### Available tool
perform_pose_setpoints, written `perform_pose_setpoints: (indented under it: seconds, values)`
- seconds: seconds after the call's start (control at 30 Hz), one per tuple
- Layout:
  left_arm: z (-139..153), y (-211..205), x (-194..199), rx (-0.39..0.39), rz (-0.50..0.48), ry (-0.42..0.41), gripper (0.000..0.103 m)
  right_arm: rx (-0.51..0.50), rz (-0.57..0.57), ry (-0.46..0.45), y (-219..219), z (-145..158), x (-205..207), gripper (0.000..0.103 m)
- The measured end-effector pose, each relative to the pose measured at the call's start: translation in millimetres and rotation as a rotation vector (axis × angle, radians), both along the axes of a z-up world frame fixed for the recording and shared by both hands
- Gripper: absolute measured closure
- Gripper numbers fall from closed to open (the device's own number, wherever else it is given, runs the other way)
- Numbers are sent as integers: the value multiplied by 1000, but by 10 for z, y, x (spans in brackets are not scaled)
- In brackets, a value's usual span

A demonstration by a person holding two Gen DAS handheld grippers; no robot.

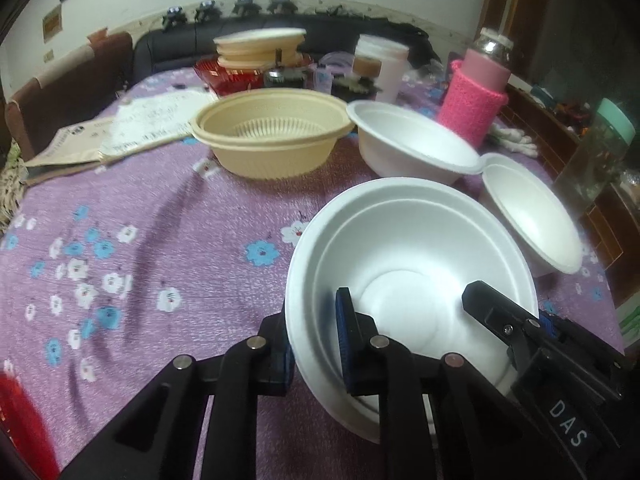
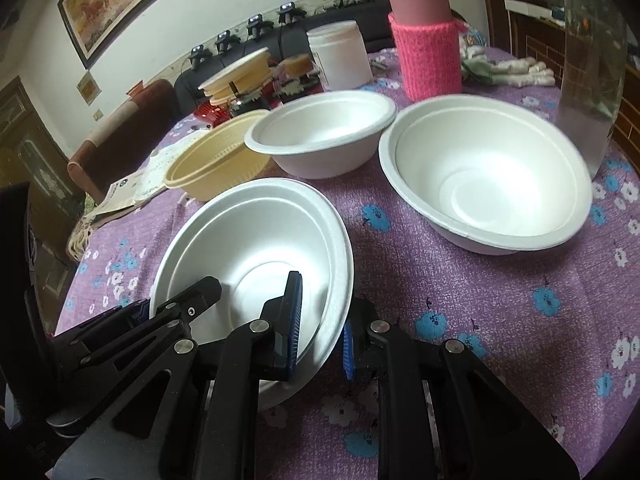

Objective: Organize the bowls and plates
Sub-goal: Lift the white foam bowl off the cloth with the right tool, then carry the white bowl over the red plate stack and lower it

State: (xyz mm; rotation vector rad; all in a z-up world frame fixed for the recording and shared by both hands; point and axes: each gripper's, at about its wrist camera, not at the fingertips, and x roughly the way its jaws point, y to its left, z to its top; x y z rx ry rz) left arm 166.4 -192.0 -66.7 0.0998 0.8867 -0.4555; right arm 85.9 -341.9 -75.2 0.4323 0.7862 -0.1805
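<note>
Both the left tongs (image 1: 316,340) and right tongs (image 2: 320,328) pinch opposite rims of one white bowl (image 2: 256,248) over the table (image 2: 500,320); two more white bowls (image 2: 486,176) and the tan bowl (image 2: 216,156) look unstacked, so most stacking seems left.

Left wrist view: mounted low behind the left gripper (image 1: 316,340), facing forward and slightly down across the bench (image 1: 160,240), very close to the near white bowl (image 1: 412,264) filling the lower right. Right wrist view: mounted behind the right gripper (image 2: 320,332), also low, angled a little more leftward, with the same near white bowl (image 2: 256,240) at lower left. Shared between both: that bowl seen from opposite rims, the tan bowl (image 1: 268,136) (image 2: 216,156), two further white bowls, the pink-sleeved bottle (image 1: 476,96) (image 2: 428,48), and the dark sofa behind. Each gripper showing in the other's frame.
</note>
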Motion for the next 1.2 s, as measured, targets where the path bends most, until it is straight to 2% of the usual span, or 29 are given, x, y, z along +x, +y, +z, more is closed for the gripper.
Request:
perform_pose_setpoints:
  seconds: [0.23, 0.43, 0.8, 1.2]
  values:
    - [200, 150, -246, 14, 40, -89, 86, -55, 10, -50, 177, 189, -167, 87]
    - [364, 404, -418, 17, 91, -119, 86, -52, 40, -83, 393, 307, -308, 87]
    - [686, 1158, -781, 19, 223, -202, 86, -55, 155, -158, 1095, 615, -512, 87]
    - [801, 2053, -970, -11, 366, -222, 86, -93, 298, -184, 2023, 808, -558, 87]
